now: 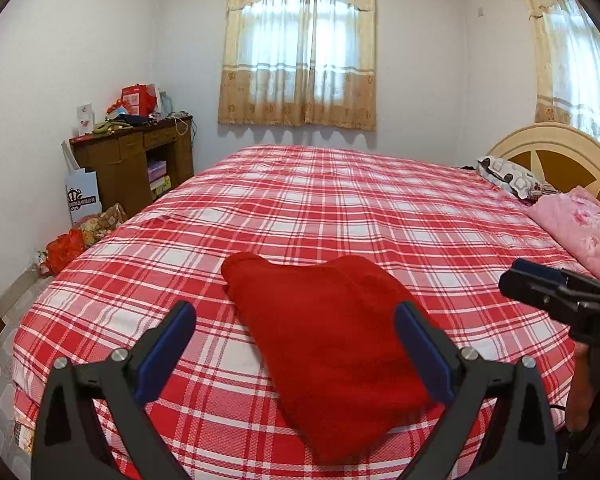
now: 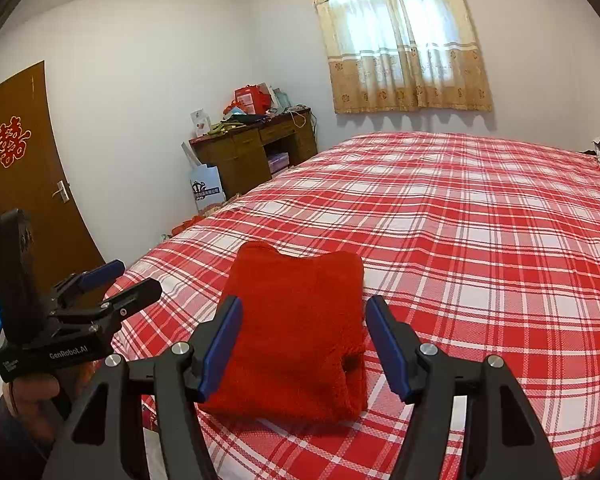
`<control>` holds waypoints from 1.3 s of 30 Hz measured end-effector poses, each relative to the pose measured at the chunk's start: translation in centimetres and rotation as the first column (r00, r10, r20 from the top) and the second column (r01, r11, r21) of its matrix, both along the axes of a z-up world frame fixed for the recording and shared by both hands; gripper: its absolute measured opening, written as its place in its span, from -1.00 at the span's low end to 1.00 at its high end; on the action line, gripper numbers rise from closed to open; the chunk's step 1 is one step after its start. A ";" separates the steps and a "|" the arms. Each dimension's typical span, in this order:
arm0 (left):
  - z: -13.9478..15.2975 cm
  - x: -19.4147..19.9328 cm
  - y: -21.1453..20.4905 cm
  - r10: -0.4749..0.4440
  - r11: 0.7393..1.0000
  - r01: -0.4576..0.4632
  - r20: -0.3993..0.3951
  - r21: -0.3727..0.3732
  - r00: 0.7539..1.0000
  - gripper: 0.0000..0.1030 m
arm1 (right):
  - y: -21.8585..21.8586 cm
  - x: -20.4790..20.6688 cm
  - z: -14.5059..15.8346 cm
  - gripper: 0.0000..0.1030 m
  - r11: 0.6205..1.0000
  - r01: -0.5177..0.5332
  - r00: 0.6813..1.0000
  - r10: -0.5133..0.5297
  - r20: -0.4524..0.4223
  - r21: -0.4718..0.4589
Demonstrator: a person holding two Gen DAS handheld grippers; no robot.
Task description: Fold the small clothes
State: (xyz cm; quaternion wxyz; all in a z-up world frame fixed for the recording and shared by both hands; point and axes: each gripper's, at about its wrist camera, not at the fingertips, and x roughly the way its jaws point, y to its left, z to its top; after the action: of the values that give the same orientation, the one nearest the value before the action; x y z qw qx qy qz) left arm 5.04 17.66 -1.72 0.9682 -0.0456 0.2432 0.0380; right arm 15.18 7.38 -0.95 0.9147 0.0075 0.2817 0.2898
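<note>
A red fleece garment (image 1: 332, 344) lies folded into a compact block near the front edge of the bed; it also shows in the right wrist view (image 2: 300, 332). My left gripper (image 1: 296, 320) is open and empty, held above and just short of the garment's near end. My right gripper (image 2: 304, 316) is open and empty, also held over the garment's near end. The right gripper shows at the right edge of the left wrist view (image 1: 536, 280). The left gripper shows at the left of the right wrist view (image 2: 120, 280), beside the bed's corner.
The bed has a red and white plaid sheet (image 1: 340, 208). Pillows (image 1: 580, 224) and a headboard (image 1: 556, 152) are at the right. A cluttered wooden desk (image 1: 136, 160) and bags stand by the far left wall. A brown door (image 2: 16, 168) is at the left.
</note>
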 end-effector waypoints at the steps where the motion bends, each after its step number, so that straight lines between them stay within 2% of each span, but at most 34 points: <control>1: 0.0 0.1 0.1 0.000 1.000 0.000 0.001 -0.001 1.000 0.97 | 0.0 -0.1 0.0 0.26 1.000 0.000 1.000 0.000 0.000 0.000; 39: -0.8 -0.1 -0.4 0.000 1.000 0.000 -0.010 0.005 1.000 0.97 | 0.2 -0.6 -0.3 0.27 1.000 0.008 1.000 -0.008 -0.028 0.002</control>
State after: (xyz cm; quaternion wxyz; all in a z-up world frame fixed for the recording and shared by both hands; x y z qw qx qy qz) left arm 4.99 17.22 -2.53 0.9671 -0.0431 0.2479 0.0385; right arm 14.59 7.56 -1.23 0.9118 0.0136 0.2940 0.2863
